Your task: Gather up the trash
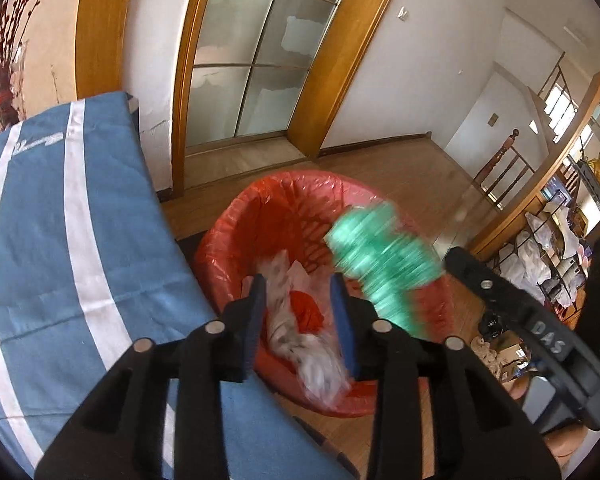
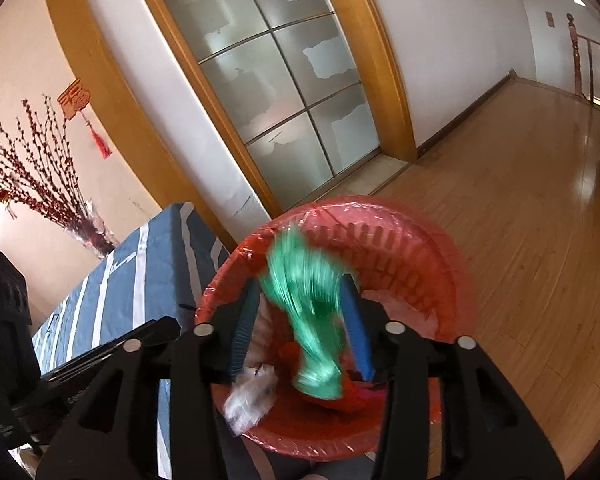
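Hovering over the red-lined trash basket [image 1: 284,216], the left gripper [image 1: 299,312] has its jaws spread, with a crumpled white wrapper [image 1: 300,344] (blurred) between its blue pads, not pinched. Left of the basket lies a blue striped mattress [image 1: 60,216]. To the right, the right gripper [image 2: 302,320] is also open above the basket's rim [image 2: 380,208], a blurred green plastic bag [image 2: 308,308] between its fingers, apparently loose over the red and white trash inside.

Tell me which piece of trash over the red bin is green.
The green plastic bottle between the right gripper fingers; the crumpled wrapper is white-grey.
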Available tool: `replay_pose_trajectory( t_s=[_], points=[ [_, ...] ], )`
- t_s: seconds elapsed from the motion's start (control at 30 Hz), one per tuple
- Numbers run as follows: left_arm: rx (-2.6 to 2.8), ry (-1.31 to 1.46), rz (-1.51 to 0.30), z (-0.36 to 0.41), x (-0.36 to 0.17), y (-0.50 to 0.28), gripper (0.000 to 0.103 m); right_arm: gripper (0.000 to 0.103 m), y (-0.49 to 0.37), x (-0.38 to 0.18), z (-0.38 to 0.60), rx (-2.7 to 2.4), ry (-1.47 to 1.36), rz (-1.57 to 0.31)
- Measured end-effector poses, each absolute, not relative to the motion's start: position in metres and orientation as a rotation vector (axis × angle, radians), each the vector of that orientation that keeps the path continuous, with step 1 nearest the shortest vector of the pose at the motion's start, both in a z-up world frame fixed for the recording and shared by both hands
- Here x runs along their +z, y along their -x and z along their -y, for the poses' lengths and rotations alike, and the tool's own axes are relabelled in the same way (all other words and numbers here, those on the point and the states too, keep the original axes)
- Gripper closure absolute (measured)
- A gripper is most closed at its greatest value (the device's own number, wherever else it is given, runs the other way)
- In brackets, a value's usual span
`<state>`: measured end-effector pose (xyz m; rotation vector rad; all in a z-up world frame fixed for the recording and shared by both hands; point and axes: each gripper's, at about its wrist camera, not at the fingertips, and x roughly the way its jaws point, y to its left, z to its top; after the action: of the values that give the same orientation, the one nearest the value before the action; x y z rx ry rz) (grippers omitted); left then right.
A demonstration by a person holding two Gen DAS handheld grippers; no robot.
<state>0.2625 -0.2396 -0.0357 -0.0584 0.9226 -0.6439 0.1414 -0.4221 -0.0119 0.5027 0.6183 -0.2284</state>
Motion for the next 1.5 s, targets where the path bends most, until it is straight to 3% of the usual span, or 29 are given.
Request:
replay_pose_trajectory(
  t_s=[0.13,0.2,0.37,0.5,0.67,0.93,1.5],
  points=[
    [-0.613,0.048,-0.927,0.227,-0.041,-0.26,0.058,0.044,-0.13,-0.013,0.423,-0.254,-0.5,-0.616],
    [-0.595,0.043,-0.906,0.213,-0.039,-0.254,0.051,0.028,-0.121,-0.01,0.418,-0.284,-0.476,-0.599],
    [-0.538,0.012,-0.807,0.177,-0.024,-0.226,0.031,0.009,-0.099,0.005,0.395,-0.329,-0.378,-0.542],
    [-0.46,-0.005,-0.701,0.137,-0.011,-0.195,0.014,0.004,-0.082,0.013,0.369,-0.358,-0.273,-0.529],
    [-0.348,-0.028,-0.604,0.096,-0.002,-0.157,0.005,0.002,-0.06,0.017,0.338,-0.394,-0.171,-0.524],
    [-0.191,-0.077,-0.496,0.057,0.006,-0.098,0.004,0.002,-0.031,0.013,0.29,-0.42,-0.061,-0.498],
    [-0.146,-0.015,-0.504,0.032,-0.003,-0.052,0.004,0.002,-0.001,0.012,0.259,-0.366,-0.076,-0.521]
  ],
)
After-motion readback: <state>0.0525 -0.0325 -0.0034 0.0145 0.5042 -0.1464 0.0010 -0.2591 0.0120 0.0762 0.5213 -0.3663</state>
